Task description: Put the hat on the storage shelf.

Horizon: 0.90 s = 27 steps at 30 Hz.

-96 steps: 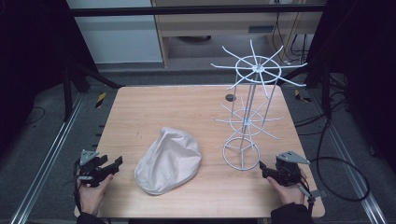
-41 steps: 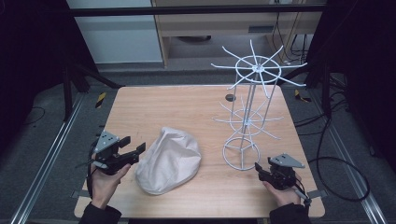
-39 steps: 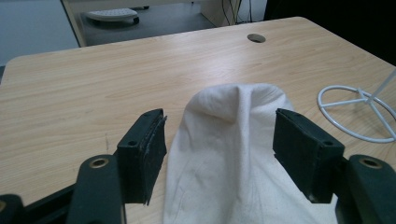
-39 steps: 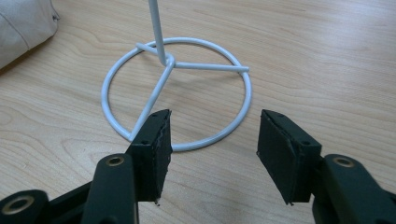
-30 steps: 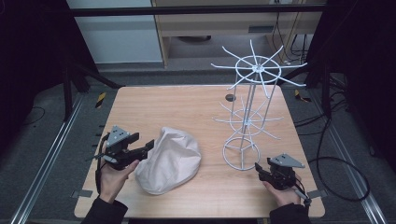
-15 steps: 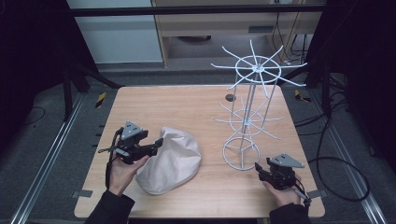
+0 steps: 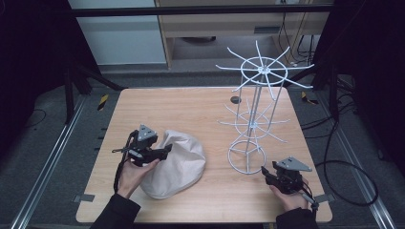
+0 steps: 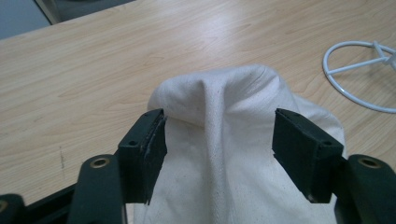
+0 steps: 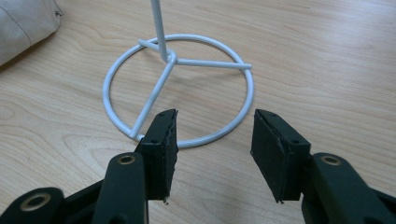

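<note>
Lying crumpled on the near-left part of the desk (image 7: 200, 102), the white cloth bag (image 7: 177, 164) rests well inside every edge. Our left gripper (image 8: 219, 154) is at its left end, fingers (image 8: 145, 151) spread wide around a raised fold, not yet pinching it. To the bag's right stands the white wire rack (image 7: 253, 119), bare wood between them. Our right gripper (image 9: 212, 149) hovers low near the rack's base ring (image 9: 180, 91), fingers wide and empty, close to the desk's near-right corner.
</note>
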Tool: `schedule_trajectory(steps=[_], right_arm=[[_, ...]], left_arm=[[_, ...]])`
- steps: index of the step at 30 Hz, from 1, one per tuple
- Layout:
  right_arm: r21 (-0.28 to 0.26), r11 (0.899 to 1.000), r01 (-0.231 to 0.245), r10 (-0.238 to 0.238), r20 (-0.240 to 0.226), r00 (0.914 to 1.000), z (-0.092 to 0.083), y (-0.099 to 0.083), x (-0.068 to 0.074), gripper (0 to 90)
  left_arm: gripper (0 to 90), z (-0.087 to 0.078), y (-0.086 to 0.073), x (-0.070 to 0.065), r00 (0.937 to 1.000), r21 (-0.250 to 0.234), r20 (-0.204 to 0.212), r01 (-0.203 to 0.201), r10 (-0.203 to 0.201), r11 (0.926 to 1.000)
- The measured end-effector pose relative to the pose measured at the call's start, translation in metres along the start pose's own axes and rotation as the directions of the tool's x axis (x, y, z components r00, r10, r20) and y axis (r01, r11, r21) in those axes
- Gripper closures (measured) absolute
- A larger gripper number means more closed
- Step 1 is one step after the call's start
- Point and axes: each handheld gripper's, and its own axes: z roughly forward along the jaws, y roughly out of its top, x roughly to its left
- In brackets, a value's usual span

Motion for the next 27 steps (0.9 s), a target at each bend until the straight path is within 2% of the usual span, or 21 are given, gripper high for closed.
schedule_trajectory(steps=[10,17,20,27], right_arm=[[0.007,1.000,0.003,-0.003,-0.011,0.9999,0.002,0.000,0.001,51.0],[0.009,1.000,-0.002,0.003,-0.015,0.9999,0.002,0.000,0.001,51.1],[0.011,1.000,0.007,-0.007,-0.014,0.9999,0.003,0.000,0.000,51.2],[0.015,1.000,-0.008,0.009,-0.020,0.9998,0.002,0.000,0.001,51.4]], left_arm=[[40.0,0.016,-0.004,0.001,0.9998,0.062,0.014,-0.013,0.012,0.9980],[44.2,0.024,-0.005,0.001,0.9998,0.076,0.019,-0.011,0.009,0.9971],[49.1,0.028,-0.006,0.001,0.9997,0.085,0.021,-0.012,0.011,0.9963],[59.4,0.033,-0.007,0.001,0.9996,0.108,0.019,-0.021,0.019,0.9940]])
